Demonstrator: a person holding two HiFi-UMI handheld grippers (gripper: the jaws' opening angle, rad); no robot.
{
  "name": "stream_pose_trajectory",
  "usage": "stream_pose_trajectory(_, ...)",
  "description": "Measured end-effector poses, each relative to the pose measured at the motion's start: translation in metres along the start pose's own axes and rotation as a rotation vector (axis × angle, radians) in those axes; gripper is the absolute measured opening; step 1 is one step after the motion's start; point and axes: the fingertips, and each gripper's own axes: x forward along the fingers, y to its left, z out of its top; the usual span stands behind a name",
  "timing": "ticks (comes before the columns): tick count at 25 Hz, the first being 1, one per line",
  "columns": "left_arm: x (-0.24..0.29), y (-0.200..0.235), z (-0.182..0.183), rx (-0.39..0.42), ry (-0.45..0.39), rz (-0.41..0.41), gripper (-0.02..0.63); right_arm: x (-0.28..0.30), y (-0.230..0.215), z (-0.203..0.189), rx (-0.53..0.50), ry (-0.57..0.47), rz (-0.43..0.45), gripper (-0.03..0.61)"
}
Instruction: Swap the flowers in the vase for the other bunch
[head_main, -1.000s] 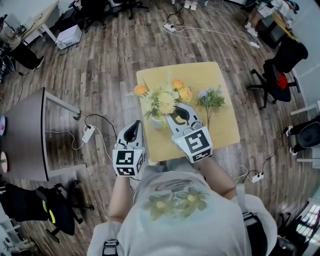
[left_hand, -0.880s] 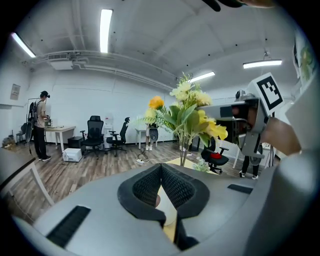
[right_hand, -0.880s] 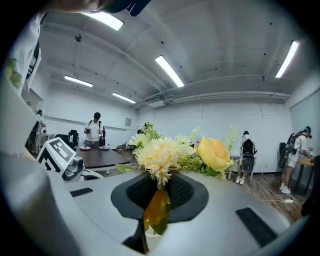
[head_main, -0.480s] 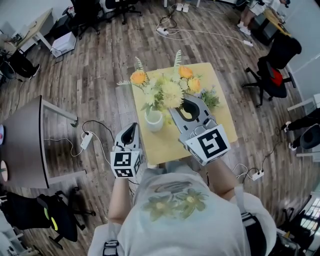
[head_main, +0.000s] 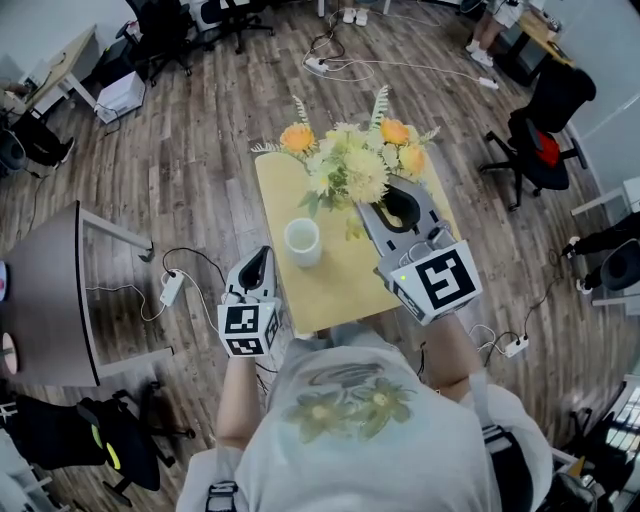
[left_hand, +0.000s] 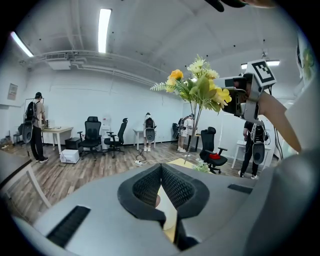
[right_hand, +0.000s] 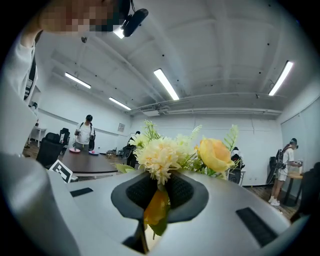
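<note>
Clamped on the stems, the right gripper's (head_main: 378, 207) fingers (right_hand: 137, 192) have carried the yellow bunch (head_main: 358, 165) up out of the vase (head_main: 301, 241), which stands empty on the tabletop (head_main: 330, 290). The other bunch (left_hand: 202, 167) lies below them, nearer this hand; the left gripper (head_main: 257, 258) waits with fingers together, empty

Yellow-and-orange bouquet (head_main: 355, 165) held aloft over the surface (head_main: 340, 290), stems clamped in right gripper (head_main: 385, 207), white vase (head_main: 302, 241) upright, empty, near the left edge
</note>
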Motion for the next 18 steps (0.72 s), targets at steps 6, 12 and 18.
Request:
stream_pose_trajectory(6, 0.006, 0.003, 0.000, -0.002, 0.005, -0.012, 0.017, 0.005, -0.009, -0.026, 0.008, 0.103, -0.014, 0.067)
stream_pose_trajectory(12, 0.010, 0.001, 0.002, 0.000, 0.005, -0.019, 0.017, 0.005, -0.012, -0.058, 0.039, 0.190, 0.002, 0.067)
stream_pose_trajectory(18, 0.015, -0.003, -0.002, 0.004, 0.016, -0.021, 0.017, 0.004, -0.006, -0.102, 0.061, 0.322, 0.059, 0.067)
